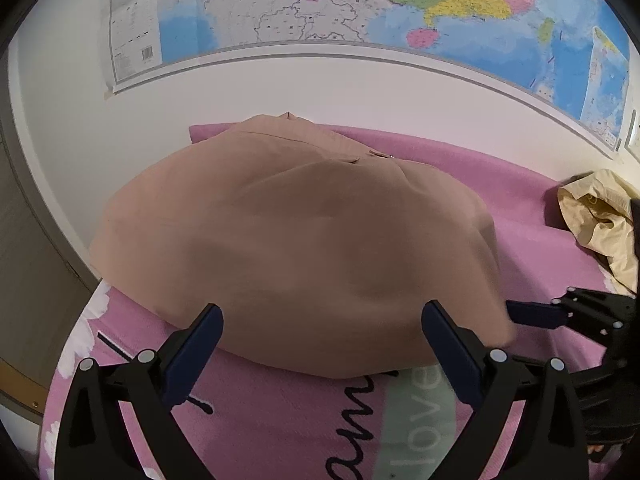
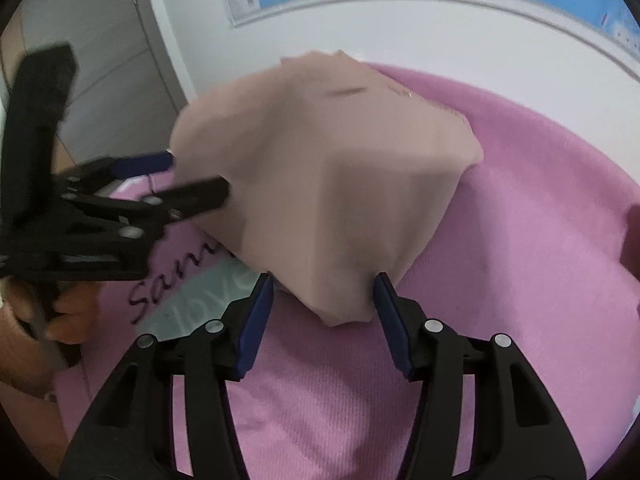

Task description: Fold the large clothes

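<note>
Left wrist view: the left gripper point(image 1: 322, 322) has its fingers point(image 1: 200, 340) spread wide, released, with the near edge of the tan garment point(image 1: 288, 232) lying between them, not pinched. The garment lies folded on the pink blanket point(image 1: 500, 184). At three o'clock sits a crumpled cream cloth point(image 1: 600, 224); at twelve o'clock a wall map point(image 1: 360, 8).

Right wrist view: the right gripper point(image 2: 324, 300) is half-spread, a garment corner hanging between its fingers point(image 2: 256, 320), touching both; whether they press on it cannot be told. At nine o'clock the left gripper meets the garment's left edge.
</note>
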`<move>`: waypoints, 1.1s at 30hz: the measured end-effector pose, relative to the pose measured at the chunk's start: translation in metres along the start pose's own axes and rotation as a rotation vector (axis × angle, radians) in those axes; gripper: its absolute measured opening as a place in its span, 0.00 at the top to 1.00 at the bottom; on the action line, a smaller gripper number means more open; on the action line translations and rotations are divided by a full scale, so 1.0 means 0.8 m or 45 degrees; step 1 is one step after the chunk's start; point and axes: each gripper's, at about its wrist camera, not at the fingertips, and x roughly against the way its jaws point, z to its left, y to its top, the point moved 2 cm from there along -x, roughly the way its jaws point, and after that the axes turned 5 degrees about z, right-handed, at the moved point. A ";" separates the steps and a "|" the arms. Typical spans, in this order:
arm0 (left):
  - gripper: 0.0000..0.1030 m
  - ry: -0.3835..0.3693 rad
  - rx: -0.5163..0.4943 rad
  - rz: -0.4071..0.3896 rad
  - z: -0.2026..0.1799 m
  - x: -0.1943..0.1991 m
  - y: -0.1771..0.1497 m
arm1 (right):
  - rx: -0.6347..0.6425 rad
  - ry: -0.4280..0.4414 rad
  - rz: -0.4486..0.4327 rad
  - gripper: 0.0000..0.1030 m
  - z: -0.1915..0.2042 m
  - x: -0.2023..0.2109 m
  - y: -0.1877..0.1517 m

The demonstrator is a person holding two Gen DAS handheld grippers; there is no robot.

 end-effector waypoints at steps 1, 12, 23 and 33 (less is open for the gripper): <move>0.07 -0.009 0.005 0.003 0.001 -0.001 0.001 | -0.009 -0.002 -0.028 0.49 -0.003 0.008 0.003; 0.07 0.048 0.083 0.039 0.002 0.012 0.011 | -0.063 -0.042 -0.096 0.42 -0.004 0.009 0.021; 0.07 0.160 0.121 -0.022 -0.001 0.051 0.005 | -0.097 -0.047 -0.199 0.21 0.002 0.050 -0.004; 0.07 0.185 0.118 -0.098 -0.014 0.093 -0.010 | -0.062 -0.055 -0.315 0.06 0.031 0.088 -0.029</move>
